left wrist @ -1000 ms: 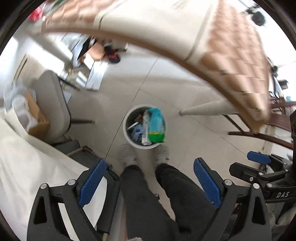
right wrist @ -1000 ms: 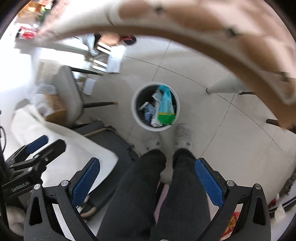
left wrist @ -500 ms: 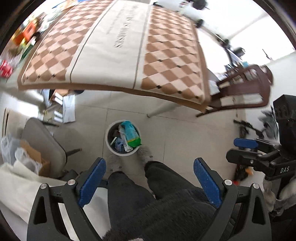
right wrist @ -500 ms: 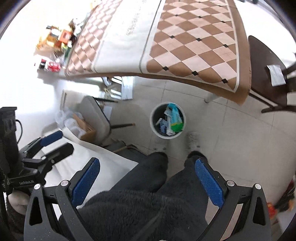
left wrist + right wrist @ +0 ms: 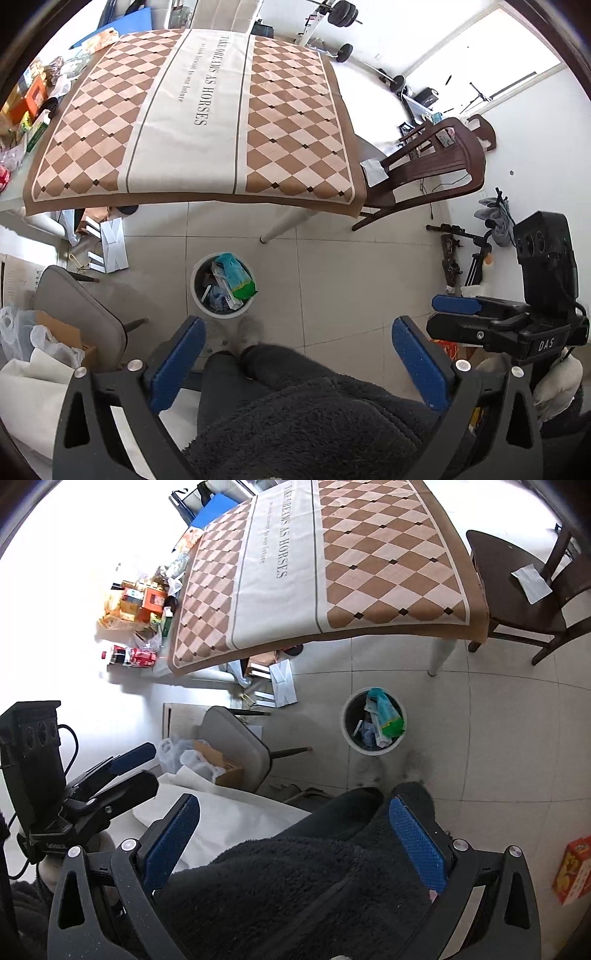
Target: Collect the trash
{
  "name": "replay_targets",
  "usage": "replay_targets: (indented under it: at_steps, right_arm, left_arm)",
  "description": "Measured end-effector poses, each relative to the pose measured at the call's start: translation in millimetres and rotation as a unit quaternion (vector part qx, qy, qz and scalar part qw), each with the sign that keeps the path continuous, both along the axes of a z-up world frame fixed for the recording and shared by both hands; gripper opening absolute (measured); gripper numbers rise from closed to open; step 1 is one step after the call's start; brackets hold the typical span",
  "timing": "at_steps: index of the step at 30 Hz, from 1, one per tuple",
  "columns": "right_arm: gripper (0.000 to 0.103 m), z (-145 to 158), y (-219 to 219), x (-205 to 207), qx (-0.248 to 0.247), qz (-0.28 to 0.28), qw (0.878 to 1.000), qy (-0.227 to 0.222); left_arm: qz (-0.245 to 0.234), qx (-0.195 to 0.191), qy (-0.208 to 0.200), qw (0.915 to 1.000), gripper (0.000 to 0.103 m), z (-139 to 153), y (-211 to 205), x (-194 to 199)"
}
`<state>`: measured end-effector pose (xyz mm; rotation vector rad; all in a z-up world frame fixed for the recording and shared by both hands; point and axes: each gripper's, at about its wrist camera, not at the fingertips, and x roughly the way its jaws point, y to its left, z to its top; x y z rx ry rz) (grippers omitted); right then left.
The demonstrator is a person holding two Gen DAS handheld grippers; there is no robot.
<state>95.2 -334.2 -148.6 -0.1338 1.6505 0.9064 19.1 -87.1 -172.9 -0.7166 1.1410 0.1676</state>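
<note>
We hold the left tongs (image 5: pixel 293 363) with the jaws opening wide, and nothing is between the blue pads (image 5: pixel 176 363). Our right tongs (image 5: pixel 293 843) also stand wide apart and grip nothing. Below both tongs we see our dark fleece clothing (image 5: pixel 314 424) and our slippers (image 5: pixel 251 326) on the tiled floor (image 5: pixel 351 277). Just in front of the slippers stands the white trash bin (image 5: pixel 223 285), filled with wrappers and a green-blue packet (image 5: pixel 236 275). It stands near the front edge of the desk (image 5: pixel 192 110), close to a desk leg (image 5: pixel 284 223). A dark wooden chair (image 5: pixel 424 170) stands at the desk's right side.
</note>
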Motion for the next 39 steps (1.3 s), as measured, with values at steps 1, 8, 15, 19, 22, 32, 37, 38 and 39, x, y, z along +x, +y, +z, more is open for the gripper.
replay_targets:
  at_steps: [1,8,15,19,22,32,37,38,39]
  right_arm:
    - [0.103,1,-1,-1,0.001,0.001,1.000,-0.001]
    - [0.103,10,-8,-5,0.023,0.000,1.000,0.003]
    - [0.103,10,-11,-13,0.029,0.009,0.999,0.008]
    - [0.103,10,-15,-17,0.026,0.007,1.000,0.010]
    - [0.103,11,-19,-18,0.027,0.008,1.000,0.006]
    - [0.103,12,-24,-19,0.029,0.005,1.000,0.009]
    - [0.103,13,-26,-17,0.028,0.007,1.000,0.006]
    - [0.103,14,-26,-17,0.028,0.007,1.000,0.006]
    - [0.103,16,-29,-18,0.028,0.005,1.000,0.006]
  left_arm:
    - [0.005,0.001,-0.001,1.0000,0.103,2,0,-2]
    - [0.021,0.004,-0.006,0.9997,0.103,12,-5,-15]
    - [0.007,0.008,-0.003,0.9999,0.103,12,-11,-21]
    - [0.000,0.008,-0.005,1.0000,0.103,13,-13,-23]
    - [-0.005,0.010,-0.008,0.9999,0.103,16,-15,-24]
    - [-0.010,0.013,-0.013,0.9998,0.103,20,-20,-26]
    - [-0.011,0.012,-0.014,0.9998,0.103,19,-21,-26]
    - [-0.010,0.012,-0.014,0.9998,0.103,19,-20,-25]
    - [-0.011,0.011,-0.014,0.9998,0.103,19,-20,-26]
